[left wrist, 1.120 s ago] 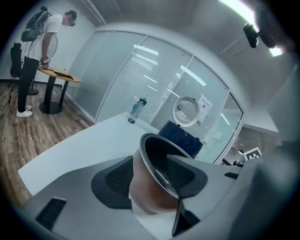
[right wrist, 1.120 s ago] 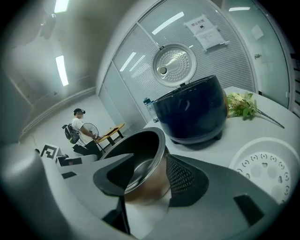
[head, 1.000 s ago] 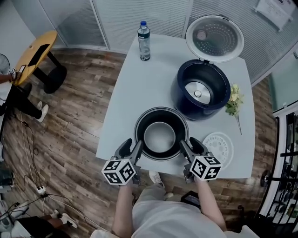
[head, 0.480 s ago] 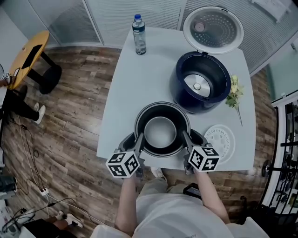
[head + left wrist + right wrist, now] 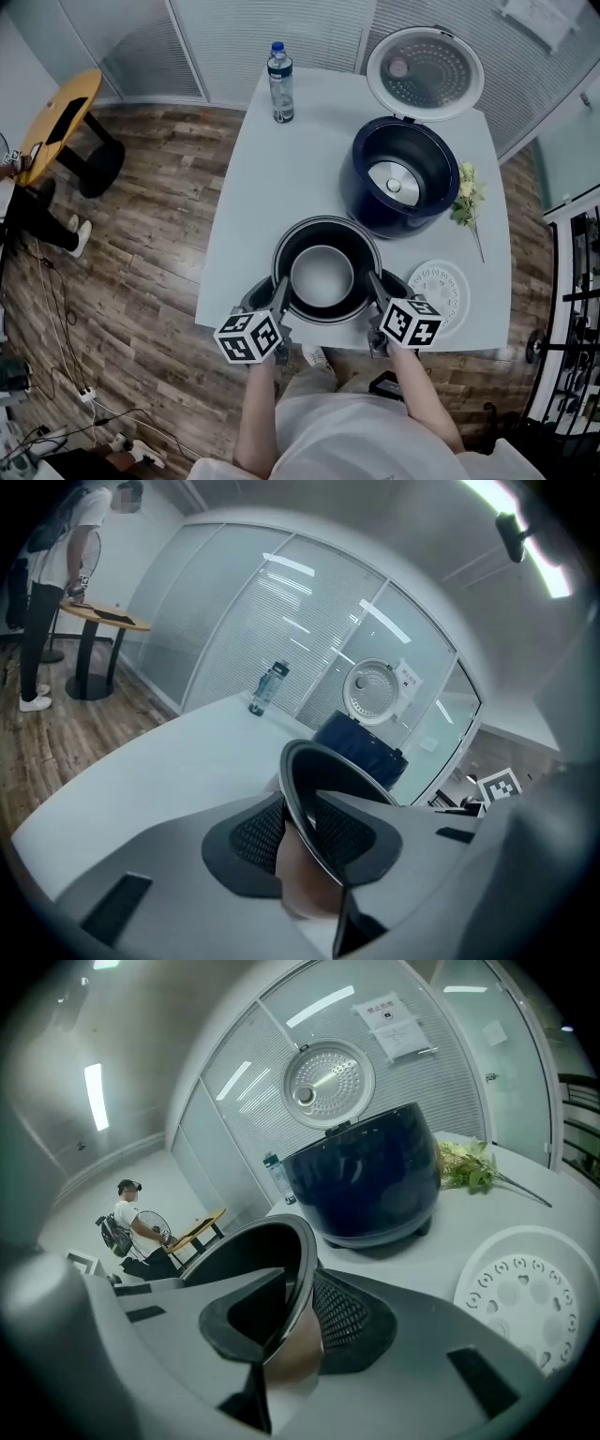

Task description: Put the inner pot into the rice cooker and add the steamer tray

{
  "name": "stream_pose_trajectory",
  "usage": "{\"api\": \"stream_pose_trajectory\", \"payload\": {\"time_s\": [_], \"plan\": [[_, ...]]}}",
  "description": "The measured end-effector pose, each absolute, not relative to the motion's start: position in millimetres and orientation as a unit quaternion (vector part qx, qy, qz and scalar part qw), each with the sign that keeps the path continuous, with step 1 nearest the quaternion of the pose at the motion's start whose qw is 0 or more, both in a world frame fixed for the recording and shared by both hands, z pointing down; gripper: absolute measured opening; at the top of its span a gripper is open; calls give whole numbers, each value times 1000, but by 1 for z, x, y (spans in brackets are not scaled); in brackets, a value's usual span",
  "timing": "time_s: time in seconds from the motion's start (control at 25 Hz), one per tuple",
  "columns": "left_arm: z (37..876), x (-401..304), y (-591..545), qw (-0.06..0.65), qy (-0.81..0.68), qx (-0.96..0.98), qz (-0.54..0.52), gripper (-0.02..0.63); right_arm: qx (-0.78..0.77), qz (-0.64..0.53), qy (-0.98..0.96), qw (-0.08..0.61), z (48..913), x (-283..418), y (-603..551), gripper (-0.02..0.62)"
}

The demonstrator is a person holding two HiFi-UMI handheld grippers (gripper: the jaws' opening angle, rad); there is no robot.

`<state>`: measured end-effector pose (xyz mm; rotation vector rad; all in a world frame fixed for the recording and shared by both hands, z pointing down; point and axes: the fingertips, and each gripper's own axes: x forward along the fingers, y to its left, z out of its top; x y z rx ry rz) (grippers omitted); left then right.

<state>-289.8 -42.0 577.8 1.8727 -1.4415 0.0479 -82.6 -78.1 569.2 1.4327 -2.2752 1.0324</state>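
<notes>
The dark inner pot [image 5: 323, 277] stands on the white table [image 5: 272, 178] near its front edge, its rim [image 5: 317, 769] and wall [image 5: 251, 1258] close to both gripper cameras. My left gripper [image 5: 275, 293] has its jaws closing over the pot's left rim, and the mesh pads [image 5: 253, 832] meet it. My right gripper [image 5: 379, 290] closes over the right rim the same way, one pad [image 5: 342, 1314] against the outer wall. The navy rice cooker [image 5: 361, 197] stands open behind, lid [image 5: 425, 72] up. The white steamer tray [image 5: 442, 294] lies flat to the pot's right.
A water bottle [image 5: 280, 82] stands at the table's far left. A flower sprig [image 5: 466, 199] lies right of the cooker. A person [image 5: 127, 1222] stands by a round wooden side table [image 5: 58, 122] off to the left, over wood flooring.
Both grippers' jaws have gone from wide open beside the pot to closed on its rim. The pot has stayed where it was on the table.
</notes>
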Motion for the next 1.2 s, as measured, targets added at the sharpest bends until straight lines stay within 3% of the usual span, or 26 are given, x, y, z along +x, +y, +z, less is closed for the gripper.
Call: {"api": "stream_pose_trajectory", "payload": {"time_s": [1.2], "plan": [[449,-304,-46,288,-578,760,-76,92,465,261,-846,19,428,-94,-84,94]]}}
